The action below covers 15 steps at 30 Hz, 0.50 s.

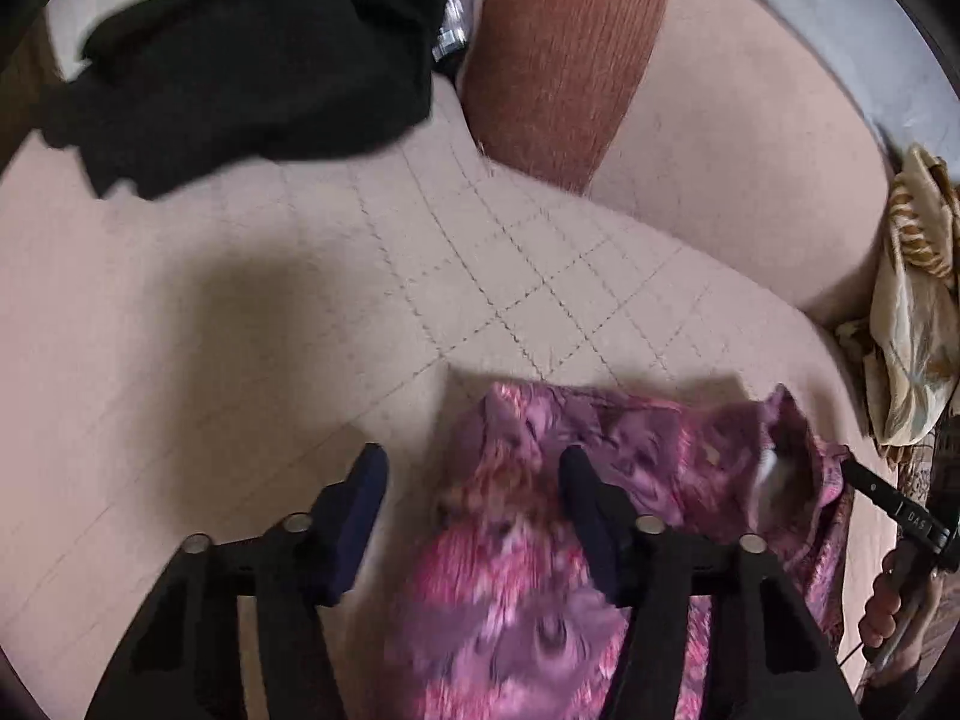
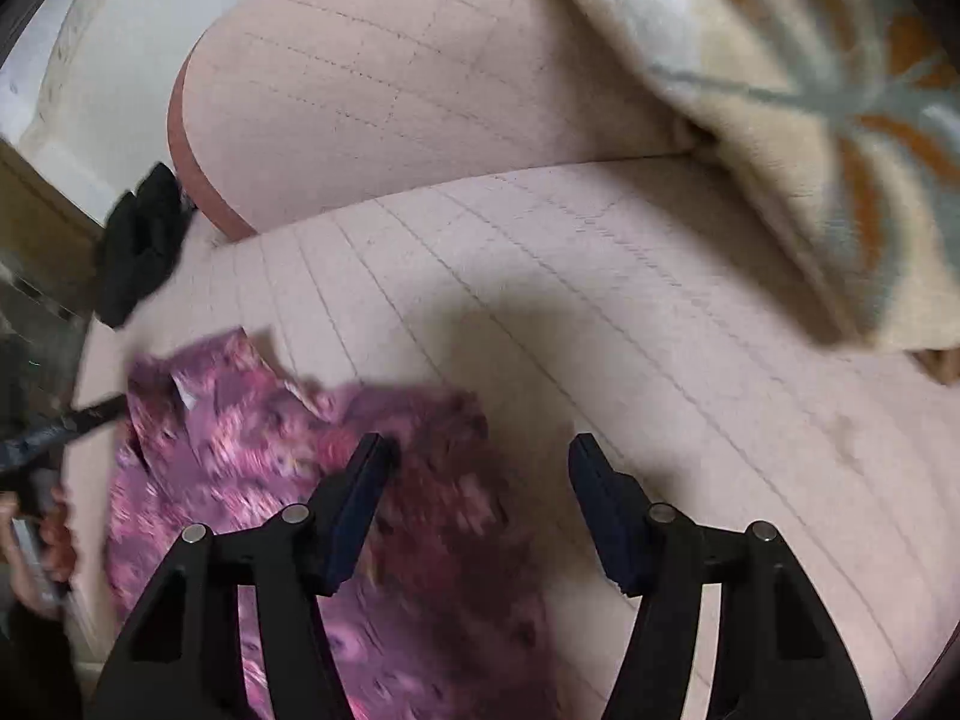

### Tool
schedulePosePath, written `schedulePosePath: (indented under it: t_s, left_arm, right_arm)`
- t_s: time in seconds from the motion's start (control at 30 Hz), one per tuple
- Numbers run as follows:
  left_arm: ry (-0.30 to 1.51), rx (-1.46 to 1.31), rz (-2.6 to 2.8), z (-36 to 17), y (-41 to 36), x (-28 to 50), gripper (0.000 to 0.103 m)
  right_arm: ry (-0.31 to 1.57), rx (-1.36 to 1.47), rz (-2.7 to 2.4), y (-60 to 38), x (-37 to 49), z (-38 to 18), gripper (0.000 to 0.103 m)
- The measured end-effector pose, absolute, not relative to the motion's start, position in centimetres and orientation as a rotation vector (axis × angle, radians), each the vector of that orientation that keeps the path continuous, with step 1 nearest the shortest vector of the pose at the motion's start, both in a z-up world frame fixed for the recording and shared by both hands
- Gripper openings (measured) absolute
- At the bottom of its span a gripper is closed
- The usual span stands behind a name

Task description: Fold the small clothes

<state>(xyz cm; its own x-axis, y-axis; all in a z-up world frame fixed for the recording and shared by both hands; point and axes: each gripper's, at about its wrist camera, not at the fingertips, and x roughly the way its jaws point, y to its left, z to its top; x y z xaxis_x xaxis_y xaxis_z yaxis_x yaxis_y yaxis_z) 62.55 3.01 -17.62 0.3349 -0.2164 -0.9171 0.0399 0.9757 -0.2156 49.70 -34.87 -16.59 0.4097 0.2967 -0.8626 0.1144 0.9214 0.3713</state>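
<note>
Your left gripper (image 1: 474, 516) and right gripper (image 2: 480, 504) both point down over the pink-purple patterned garment (image 1: 600, 480), which lies rumpled on the quilted bed (image 1: 300, 300). Each pair of jaws stands partly apart, gripping nothing; on each side one finger hangs over the cloth and the other over bare quilt, likely so you can pinch opposite edges and spread it flat before folding. A black garment (image 1: 258, 72) sits well apart near the pillow (image 1: 564, 60). The other gripper's body shows small writing, too blurred to read.
</note>
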Motion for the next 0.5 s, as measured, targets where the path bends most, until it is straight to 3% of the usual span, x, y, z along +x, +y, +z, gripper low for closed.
schedulePosePath:
  t_s: [0.07,0.1,0.13,0.17,0.2,0.43,0.5]
  left_arm:
    - [1.197,-0.132,-0.159,-18.1,2.6,63.1,0.055]
    - [1.181,-0.105,-0.145,-18.0,2.3,63.2,0.039]
    - [1.179,-0.084,-0.137,-18.0,2.2,63.5,0.023]
    - [1.190,-0.088,-0.145,-18.0,2.2,63.6,0.008]
    - [1.185,-0.099,-0.149,-17.7,2.3,63.4,0.007]
    - [1.141,-0.166,-0.169,-14.6,3.9,61.8,0.007]
    - [1.166,-0.162,-0.168,-14.8,3.7,61.6,0.008]
  right_arm:
    - [1.158,0.356,0.108,-34.1,50.6,-17.0,0.063]
    - [1.156,0.332,0.102,-33.8,50.9,-16.8,0.062]
    - [1.154,0.324,0.097,-33.6,51.1,-16.7,0.048]
    - [1.160,0.321,0.104,-33.4,51.1,-16.6,0.016]
    - [1.170,0.334,0.120,-33.4,51.1,-16.7,0.009]
    - [1.083,0.333,0.132,-33.7,49.0,-12.9,0.009]
    - [1.105,0.337,0.131,-33.6,48.8,-12.6,0.021]
